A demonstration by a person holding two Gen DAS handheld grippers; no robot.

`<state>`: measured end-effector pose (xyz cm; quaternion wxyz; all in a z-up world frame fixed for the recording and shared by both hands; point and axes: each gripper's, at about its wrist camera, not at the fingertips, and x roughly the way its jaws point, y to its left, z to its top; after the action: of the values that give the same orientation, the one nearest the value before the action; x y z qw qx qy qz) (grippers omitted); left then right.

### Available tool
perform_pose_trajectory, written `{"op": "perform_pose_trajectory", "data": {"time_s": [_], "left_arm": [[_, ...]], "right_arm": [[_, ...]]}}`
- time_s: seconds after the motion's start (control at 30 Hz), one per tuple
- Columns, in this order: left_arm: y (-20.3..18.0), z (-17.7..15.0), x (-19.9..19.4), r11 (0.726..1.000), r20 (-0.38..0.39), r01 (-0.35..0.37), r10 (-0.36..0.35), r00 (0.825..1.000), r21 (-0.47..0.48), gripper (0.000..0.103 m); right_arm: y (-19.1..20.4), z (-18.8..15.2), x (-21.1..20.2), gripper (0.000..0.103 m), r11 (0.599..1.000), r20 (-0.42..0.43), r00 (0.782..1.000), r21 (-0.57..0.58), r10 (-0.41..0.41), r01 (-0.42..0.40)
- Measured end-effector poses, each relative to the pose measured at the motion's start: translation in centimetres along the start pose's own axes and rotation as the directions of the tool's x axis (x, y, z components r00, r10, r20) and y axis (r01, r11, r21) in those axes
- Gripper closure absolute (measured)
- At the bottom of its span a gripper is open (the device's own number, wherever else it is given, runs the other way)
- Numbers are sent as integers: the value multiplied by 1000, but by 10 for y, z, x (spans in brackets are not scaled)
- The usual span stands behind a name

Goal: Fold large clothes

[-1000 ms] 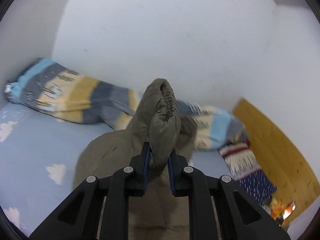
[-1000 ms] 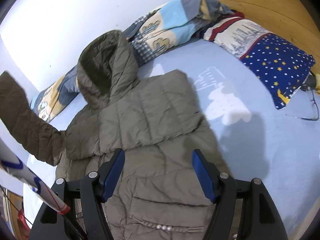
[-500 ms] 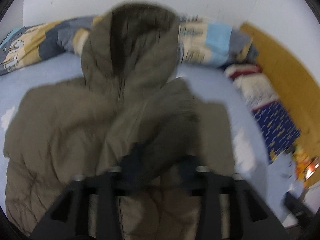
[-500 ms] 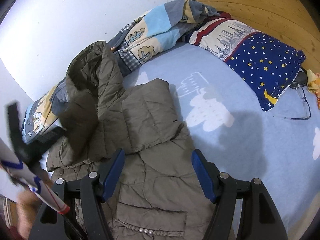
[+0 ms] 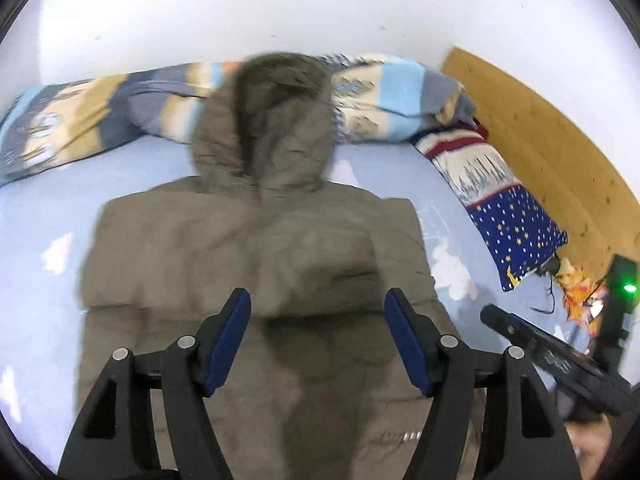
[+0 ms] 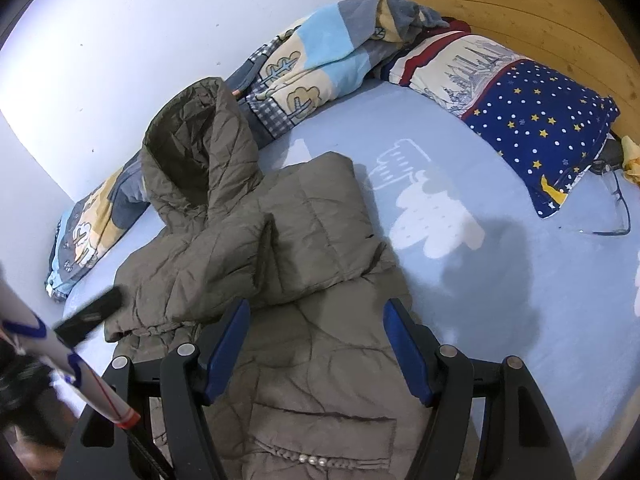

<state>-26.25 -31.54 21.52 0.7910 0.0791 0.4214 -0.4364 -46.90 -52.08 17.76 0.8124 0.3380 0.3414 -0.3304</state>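
An olive-brown hooded puffer jacket (image 5: 256, 256) lies front up on the light blue bed, hood toward the wall. Both sleeves are folded across its chest; the left sleeve's cuff lies near the jacket's left edge in the right wrist view (image 6: 188, 292). My left gripper (image 5: 318, 338) is open and empty, above the jacket's lower half. My right gripper (image 6: 316, 350) is open and empty, above the jacket's right side near its pocket (image 6: 320, 436). The right gripper also shows in the left wrist view (image 5: 560, 360), at the lower right.
A patterned blue and yellow blanket (image 6: 312, 56) lies bunched along the wall. A starry blue pillow (image 6: 532, 124) rests by the wooden headboard (image 6: 520, 4). Eyeglasses (image 6: 616, 204) lie on the sheet (image 6: 480, 300) next to the pillow. An orange item (image 5: 580, 292) sits at the bed's right edge.
My left gripper carried the left sleeve down across the jacket's chest, let it go and opened. The sleeve now lies folded on the jacket. My right gripper stayed open and barely moved.
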Motion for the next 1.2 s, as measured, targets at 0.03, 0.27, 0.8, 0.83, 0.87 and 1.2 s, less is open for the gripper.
{"op": "perform_pose_trajectory", "data": {"time_s": [0.03,0.27,0.8,0.83,0.87,1.2], "left_arm": [[12,-3,-16,1000,11,-10,11,1000,-28,35],[74,-31,-128,980,73,-124,137,988,-156,35],[-7,-24,-308,994,186,81,-66,980,-74,34],[-15,-19,-315,994,207,89,-76,975,-55,33],[-22,-14,-321,995,237,93,-83,968,-32,29],[0,-17,-194,997,222,-73,80,972,-38,24]], "right_arm": [[2,-1,0,29,1000,-1,1000,-1,1,-1],[11,-5,1,29,1000,6,1000,-22,-9,9],[14,-9,6,29,1000,-9,1000,-9,-4,4],[15,-9,6,29,1000,-10,1000,-8,-2,2],[15,-9,8,29,1000,-14,1000,-7,2,-2],[1,-7,38,42,975,-90,979,142,182,-168]]}}
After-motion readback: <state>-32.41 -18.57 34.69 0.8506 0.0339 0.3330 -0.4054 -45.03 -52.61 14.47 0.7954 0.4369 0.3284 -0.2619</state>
